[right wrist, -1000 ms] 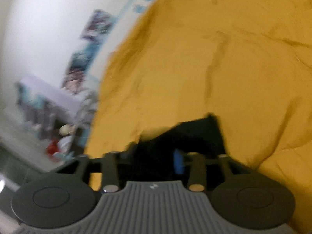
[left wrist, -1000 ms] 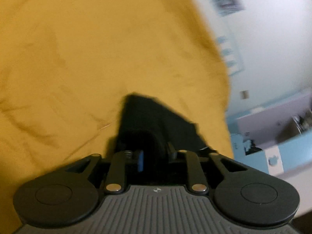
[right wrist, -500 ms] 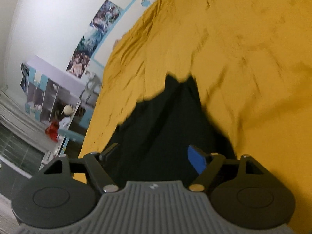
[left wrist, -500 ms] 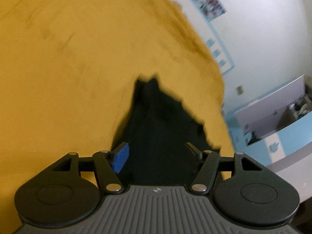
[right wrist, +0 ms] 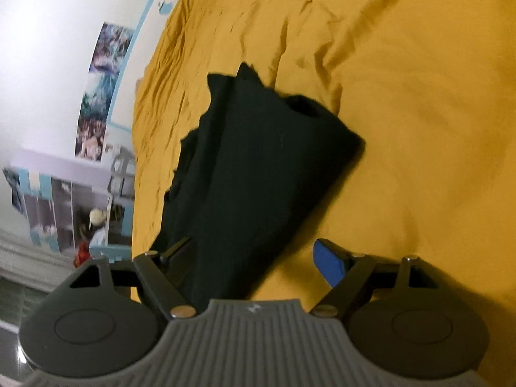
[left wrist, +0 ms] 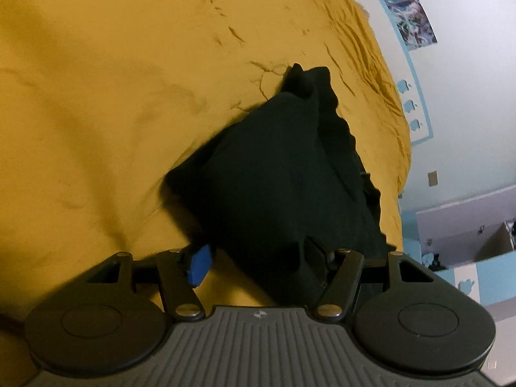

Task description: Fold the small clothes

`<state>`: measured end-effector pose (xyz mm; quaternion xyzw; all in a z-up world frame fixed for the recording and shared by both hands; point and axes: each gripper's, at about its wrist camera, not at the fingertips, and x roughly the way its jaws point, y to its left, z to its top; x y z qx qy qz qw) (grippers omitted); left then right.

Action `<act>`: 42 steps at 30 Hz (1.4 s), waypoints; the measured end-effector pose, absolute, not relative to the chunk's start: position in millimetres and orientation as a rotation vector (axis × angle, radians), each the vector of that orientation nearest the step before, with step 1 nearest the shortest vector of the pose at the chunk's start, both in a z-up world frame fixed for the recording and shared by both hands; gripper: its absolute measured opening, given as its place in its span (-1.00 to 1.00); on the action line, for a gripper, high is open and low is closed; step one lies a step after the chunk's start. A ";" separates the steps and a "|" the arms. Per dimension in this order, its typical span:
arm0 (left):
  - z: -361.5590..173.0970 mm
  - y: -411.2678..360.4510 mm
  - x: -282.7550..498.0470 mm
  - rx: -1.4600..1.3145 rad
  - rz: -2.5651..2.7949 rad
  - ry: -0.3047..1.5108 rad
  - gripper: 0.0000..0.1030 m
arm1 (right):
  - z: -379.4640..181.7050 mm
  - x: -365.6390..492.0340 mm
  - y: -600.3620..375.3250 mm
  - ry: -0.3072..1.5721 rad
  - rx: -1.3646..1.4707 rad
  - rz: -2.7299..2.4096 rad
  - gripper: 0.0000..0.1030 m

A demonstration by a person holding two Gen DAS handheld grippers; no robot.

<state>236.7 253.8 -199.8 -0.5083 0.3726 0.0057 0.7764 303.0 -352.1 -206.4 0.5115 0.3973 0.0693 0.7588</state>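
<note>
The left gripper [left wrist: 258, 262] has a grey ribbed body with a small round mark at its front edge. On each side sits a black flat disc with a round circle pressed in the middle. Black link bars go forward from silver screws to the two fingers. One finger carries a blue pad [left wrist: 198, 264]; the other is all black.

The right gripper [right wrist: 254, 258] looks the same: grey ribbed body, two black discs, black bars, silver screws. Its blue pad [right wrist: 329, 262] is on the right-hand finger in this view.
</note>
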 end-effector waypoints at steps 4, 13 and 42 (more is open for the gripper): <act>-208.6 250.8 247.5 -1.145 0.039 0.769 0.46 | -212.4 324.1 -350.3 0.810 1.131 0.113 0.49; -214.8 251.6 259.7 -1.224 0.014 0.715 -0.70 | -214.8 361.6 -333.1 0.744 1.095 0.040 0.48; -193.4 221.7 100.4 -1.262 -0.107 0.797 -0.91 | -168.0 198.5 -408.9 0.841 1.021 0.034 -1.00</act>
